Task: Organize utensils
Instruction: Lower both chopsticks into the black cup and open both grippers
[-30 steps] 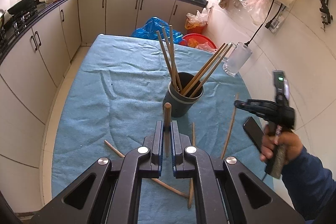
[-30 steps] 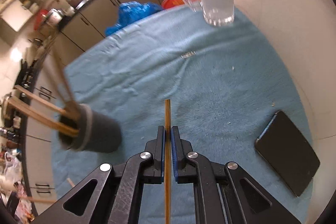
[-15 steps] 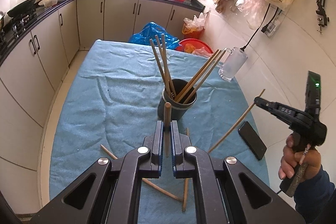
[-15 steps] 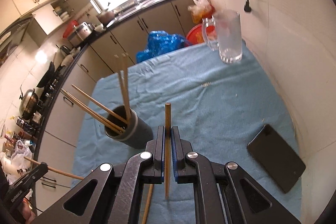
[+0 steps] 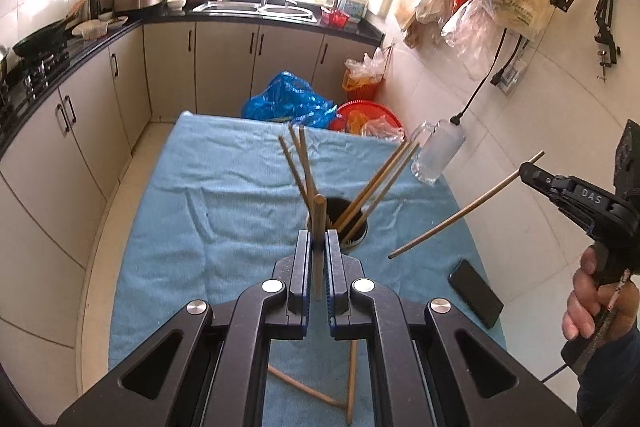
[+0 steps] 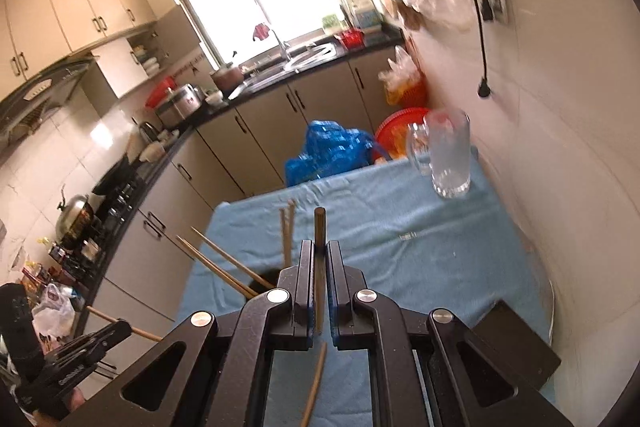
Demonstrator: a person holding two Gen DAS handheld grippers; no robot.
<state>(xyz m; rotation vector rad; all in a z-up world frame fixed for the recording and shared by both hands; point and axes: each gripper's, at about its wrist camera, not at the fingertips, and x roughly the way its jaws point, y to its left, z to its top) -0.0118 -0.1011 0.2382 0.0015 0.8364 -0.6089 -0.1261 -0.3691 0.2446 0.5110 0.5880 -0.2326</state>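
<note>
A dark round holder (image 5: 357, 241) stands on the blue cloth with several wooden chopsticks (image 5: 376, 183) leaning in it. My left gripper (image 5: 319, 239) is shut on a wooden chopstick (image 5: 319, 227), held above the table just in front of the holder. My right gripper (image 6: 319, 247) is shut on another chopstick (image 6: 319, 227); in the left wrist view that chopstick (image 5: 464, 213) slants down-left from the right gripper (image 5: 528, 169), raised right of the holder. The holder's rim (image 6: 264, 273) shows low left of my right gripper. Two chopsticks (image 5: 351, 379) lie on the cloth near the front.
A black phone (image 5: 476, 293) lies at the cloth's right edge near the wall. A glass mug (image 5: 438, 157) stands at the far right corner. Blue bag (image 5: 288, 103) and red basket (image 5: 372, 115) sit beyond the table. Cabinets line the left.
Both grippers have risen above the table. The right gripper lifted its chopstick off the cloth and swung it up and toward the holder.
</note>
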